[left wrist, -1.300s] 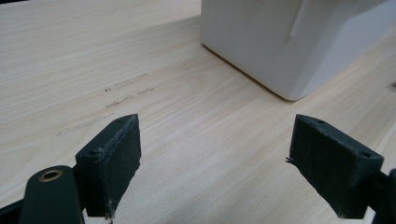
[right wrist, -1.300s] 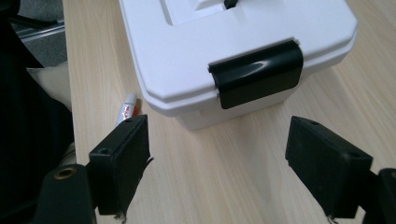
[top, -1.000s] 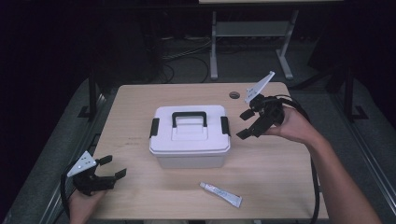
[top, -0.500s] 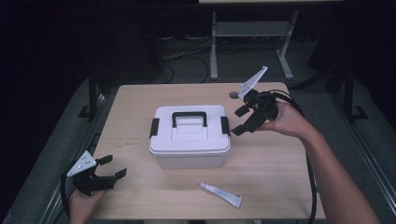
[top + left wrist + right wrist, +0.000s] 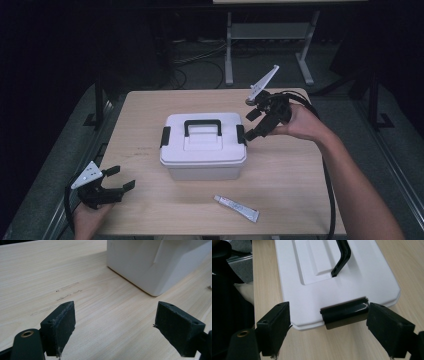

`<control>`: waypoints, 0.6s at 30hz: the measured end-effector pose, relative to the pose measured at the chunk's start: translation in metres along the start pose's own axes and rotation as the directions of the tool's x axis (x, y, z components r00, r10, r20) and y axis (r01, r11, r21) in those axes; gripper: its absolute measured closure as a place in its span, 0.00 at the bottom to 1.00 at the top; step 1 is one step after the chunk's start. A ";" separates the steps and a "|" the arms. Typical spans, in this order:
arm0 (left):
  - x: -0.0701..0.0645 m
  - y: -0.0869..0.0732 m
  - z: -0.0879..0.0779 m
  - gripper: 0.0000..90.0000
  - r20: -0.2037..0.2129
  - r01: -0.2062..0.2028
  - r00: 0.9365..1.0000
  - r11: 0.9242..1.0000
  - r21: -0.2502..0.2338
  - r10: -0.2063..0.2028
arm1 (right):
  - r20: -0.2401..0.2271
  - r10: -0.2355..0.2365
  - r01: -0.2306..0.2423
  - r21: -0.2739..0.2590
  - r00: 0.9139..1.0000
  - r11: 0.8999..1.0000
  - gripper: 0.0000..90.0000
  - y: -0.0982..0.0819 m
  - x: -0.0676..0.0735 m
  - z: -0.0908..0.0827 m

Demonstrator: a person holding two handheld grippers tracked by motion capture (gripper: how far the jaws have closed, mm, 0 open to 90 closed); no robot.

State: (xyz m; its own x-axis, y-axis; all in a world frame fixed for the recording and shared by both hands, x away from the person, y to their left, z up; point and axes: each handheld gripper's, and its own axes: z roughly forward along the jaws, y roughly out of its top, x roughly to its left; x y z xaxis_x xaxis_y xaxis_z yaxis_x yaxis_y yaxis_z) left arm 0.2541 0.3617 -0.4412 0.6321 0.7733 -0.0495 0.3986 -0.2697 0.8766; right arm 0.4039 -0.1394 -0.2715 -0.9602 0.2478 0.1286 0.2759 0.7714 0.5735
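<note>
Sitting mid-tabletop, nearer the far edge, the white rigid-plastic storage box with black carry handle (image 5: 203, 145) looks stiff, smooth and fairly light. Right gripper (image 5: 252, 124), jaws spread wide w/ nothing held, straddles its black side latch (image 5: 344, 312) — prob. the spot to pinch & flip. Left gripper (image 5: 118, 180) rests released at the near-left corner.

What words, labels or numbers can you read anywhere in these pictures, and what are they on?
Small tube: faint print along its side, too small and blurred to read.
White box: no words, label or number on its lid, black handle or black latch.
Table: only scuff marks, no writing.
Left gripper and right gripper: no readable marking.
Nothing legible anywhere.
</note>
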 end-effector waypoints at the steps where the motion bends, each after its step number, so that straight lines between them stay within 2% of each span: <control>1: 0.000 0.000 0.000 0.18 -0.001 -0.001 1.000 1.000 0.000 0.001 | -0.003 -0.004 0.004 -0.004 1.000 1.000 0.21 0.002 -0.001 0.001; 18: 0.001 0.000 -0.002 0.18 -0.002 0.007 1.000 1.000 -0.011 -0.007 | -0.024 -0.023 0.024 0.018 0.999 1.000 0.21 0.027 -0.005 0.010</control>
State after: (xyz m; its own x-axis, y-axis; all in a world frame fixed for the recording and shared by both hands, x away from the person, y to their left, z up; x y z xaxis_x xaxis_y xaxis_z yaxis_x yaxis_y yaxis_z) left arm 0.2533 0.3640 -0.4403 0.6283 0.7760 -0.0545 0.3955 -0.2583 0.8814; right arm 0.4165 -0.1138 -0.2642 -0.9671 0.2156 0.1346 0.2538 0.7873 0.5620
